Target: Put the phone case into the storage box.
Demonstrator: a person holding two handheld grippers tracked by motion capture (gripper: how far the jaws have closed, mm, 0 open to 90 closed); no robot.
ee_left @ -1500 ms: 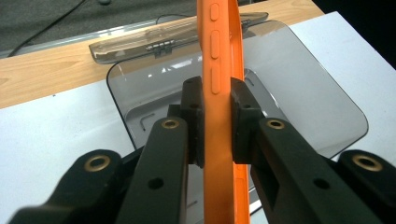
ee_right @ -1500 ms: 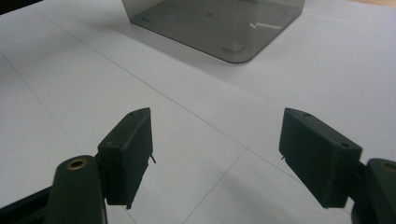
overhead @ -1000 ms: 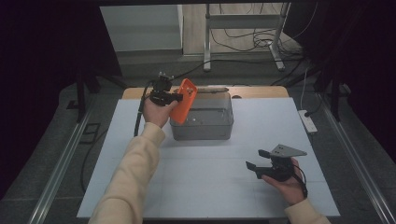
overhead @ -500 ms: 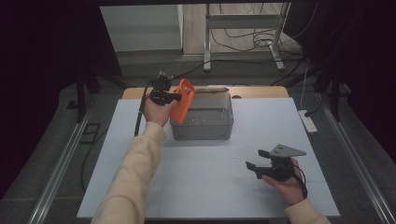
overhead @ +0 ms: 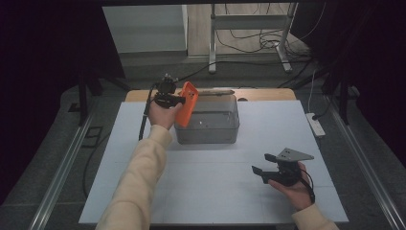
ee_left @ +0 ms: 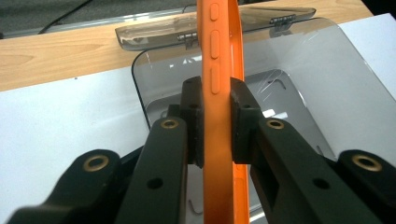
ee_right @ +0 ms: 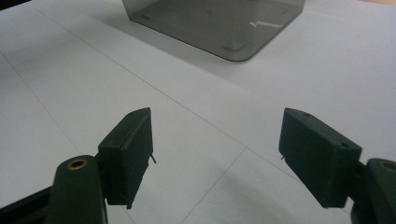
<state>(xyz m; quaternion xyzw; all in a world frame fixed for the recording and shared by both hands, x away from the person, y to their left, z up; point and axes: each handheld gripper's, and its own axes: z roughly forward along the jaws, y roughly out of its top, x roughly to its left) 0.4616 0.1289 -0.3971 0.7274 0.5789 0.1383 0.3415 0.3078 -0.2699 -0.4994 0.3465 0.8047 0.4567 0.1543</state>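
Note:
An orange phone case stands on edge, tilted over the left rim of a smoky clear plastic box. My left gripper is shut on the case, its pads pressing both flat sides. The box's lid lies open behind it on the wooden strip. My right gripper rests low over the white table at the front right, jaws open with nothing between them, and the box lies ahead of it.
The white tabletop spreads wide in front of the box. A wooden strip runs along the far edge. A white power strip lies at the right edge. Cables and a metal stand sit on the floor beyond.

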